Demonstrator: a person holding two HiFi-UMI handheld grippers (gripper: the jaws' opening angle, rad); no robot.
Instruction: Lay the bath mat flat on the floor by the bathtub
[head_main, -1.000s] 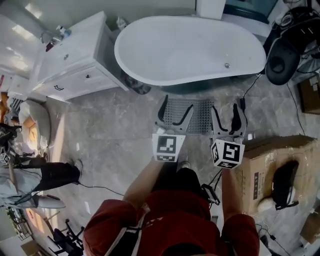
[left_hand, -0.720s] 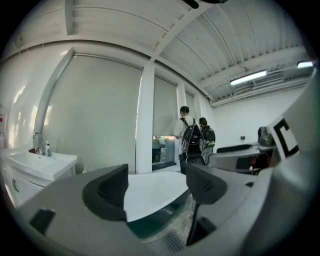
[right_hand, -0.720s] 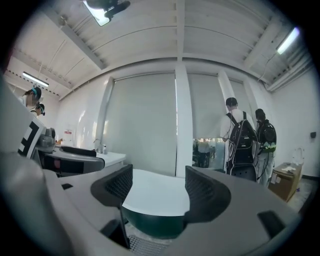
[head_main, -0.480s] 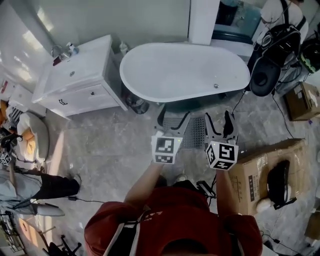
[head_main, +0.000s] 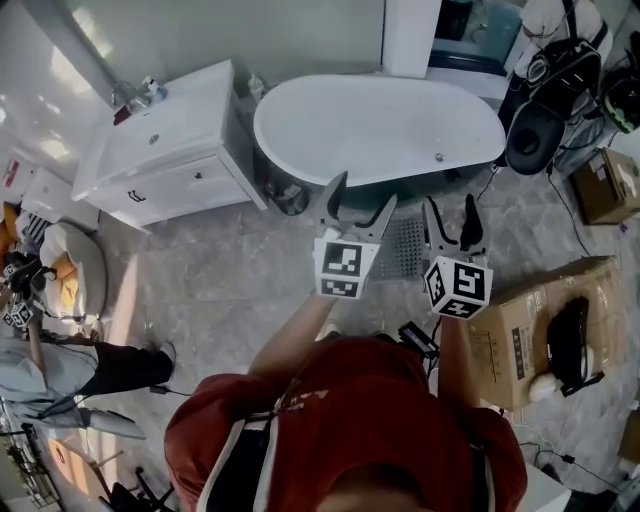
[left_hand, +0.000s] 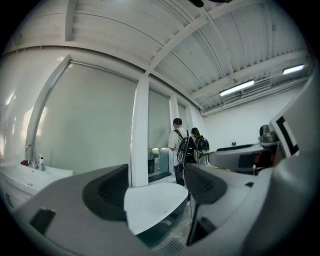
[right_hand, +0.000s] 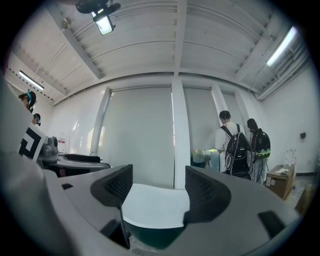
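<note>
Bath mat (head_main: 405, 255) seems already laid; nearest the viewer, the left gripper (head_main: 358, 200) and right gripper (head_main: 449, 205) hover on the near side of the bathtub (head_main: 380, 125), jaws wide apart and holding nothing, probably because their work is finished; beneath them the grey mat lies flat on the floor (head_main: 230, 270), just beside the bathtub.

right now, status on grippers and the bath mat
Left gripper and right gripper open, empty. Bath mat on floor beside bathtub, partly hidden behind grippers. Cardboard box off to its right.
</note>
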